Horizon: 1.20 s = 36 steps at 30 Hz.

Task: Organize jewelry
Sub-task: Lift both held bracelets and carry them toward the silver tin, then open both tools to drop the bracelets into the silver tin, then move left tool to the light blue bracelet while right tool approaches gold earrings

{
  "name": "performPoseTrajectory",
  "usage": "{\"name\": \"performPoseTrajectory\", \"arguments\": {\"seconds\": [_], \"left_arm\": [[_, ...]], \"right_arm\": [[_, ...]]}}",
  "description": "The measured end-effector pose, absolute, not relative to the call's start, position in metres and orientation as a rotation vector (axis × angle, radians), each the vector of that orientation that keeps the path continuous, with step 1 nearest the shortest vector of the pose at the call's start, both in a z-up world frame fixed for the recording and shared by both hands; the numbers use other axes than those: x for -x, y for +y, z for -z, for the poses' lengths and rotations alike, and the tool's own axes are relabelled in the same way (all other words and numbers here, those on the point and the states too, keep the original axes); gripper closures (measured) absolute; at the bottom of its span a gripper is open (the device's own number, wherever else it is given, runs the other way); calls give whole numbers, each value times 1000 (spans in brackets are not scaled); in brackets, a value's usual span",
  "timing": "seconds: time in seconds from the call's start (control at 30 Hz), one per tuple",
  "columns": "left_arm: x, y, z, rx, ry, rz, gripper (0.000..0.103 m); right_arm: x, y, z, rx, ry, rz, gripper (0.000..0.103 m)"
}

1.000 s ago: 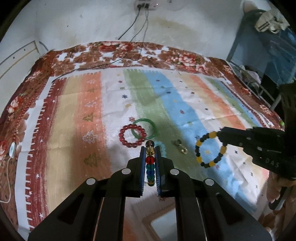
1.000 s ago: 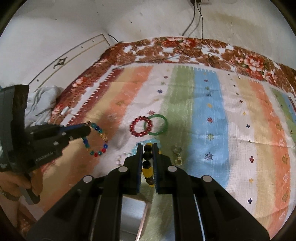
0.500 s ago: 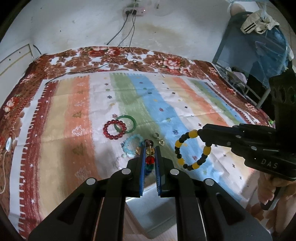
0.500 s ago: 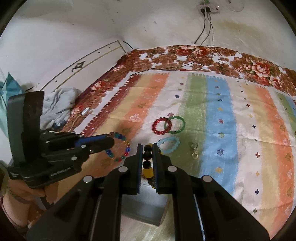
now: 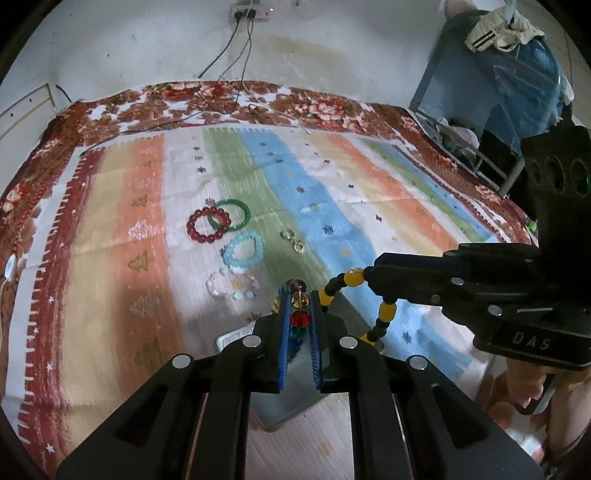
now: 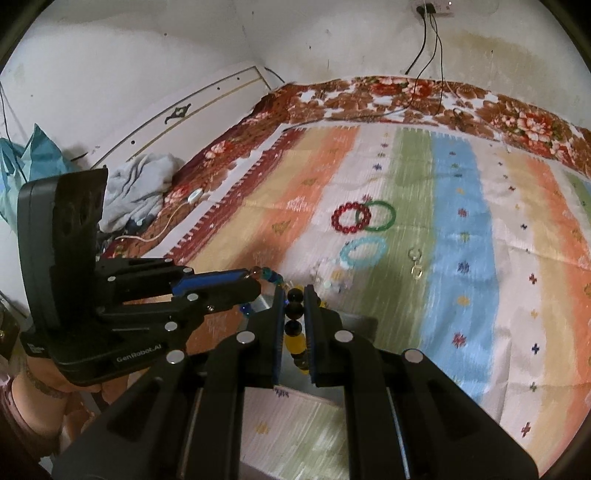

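between the left tongs sits a multicoloured bead bracelet, clamped.

— What lettering is showing on the right gripper, seen from the left wrist camera?
— Its black housing is carrying the raised letters "DAS".
— And the left gripper, seen from the right wrist camera?
— Its lower body is displaying "GenRobot.AI" in pale print. Nothing else is reading clearly.

striped blanket — spread flat | floral quilt — beneath | wall socket, cables hanging
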<state>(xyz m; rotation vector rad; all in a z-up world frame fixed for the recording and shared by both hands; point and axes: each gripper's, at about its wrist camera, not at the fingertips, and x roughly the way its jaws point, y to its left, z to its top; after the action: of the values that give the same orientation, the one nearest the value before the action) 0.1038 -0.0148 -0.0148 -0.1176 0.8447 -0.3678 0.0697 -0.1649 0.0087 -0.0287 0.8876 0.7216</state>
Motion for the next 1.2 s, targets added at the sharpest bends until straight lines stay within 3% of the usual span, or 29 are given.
{"name": "performPoseTrajectory", "arguments": {"seconds": [0.13, 0.17, 0.2, 0.23, 0.27, 0.37, 0.43, 1.1, 1.2], "left_arm": [[-100, -19, 19, 113, 851, 367, 93], [-100, -19, 19, 112, 853, 364, 89], [-100, -19, 19, 112, 854, 360, 71], [-100, -19, 20, 107, 851, 347, 59], [-101, -18, 20, 98, 849, 336, 58], [-104, -13, 20, 76, 841, 282, 57], [-107, -7, 20, 69, 837, 245, 50], [-154, 15, 29, 47, 879, 160, 41], [-163, 21, 31, 35, 886, 138, 40]], "right_arm": [[-69, -165, -4, 23, 906, -721, 92], [-70, -164, -3, 22, 915, -725, 91], [-71, -164, -1, 22, 925, -727, 90], [-74, -165, 0, 16, 933, -712, 77], [-75, -167, 1, 12, 930, -699, 61], [-83, -176, 1, 7, 919, -645, 58], [-89, -185, 2, -15, 909, -605, 58], [-142, -200, 26, -34, 954, -481, 51], [-147, -196, 32, -7, 963, -484, 46]]}}
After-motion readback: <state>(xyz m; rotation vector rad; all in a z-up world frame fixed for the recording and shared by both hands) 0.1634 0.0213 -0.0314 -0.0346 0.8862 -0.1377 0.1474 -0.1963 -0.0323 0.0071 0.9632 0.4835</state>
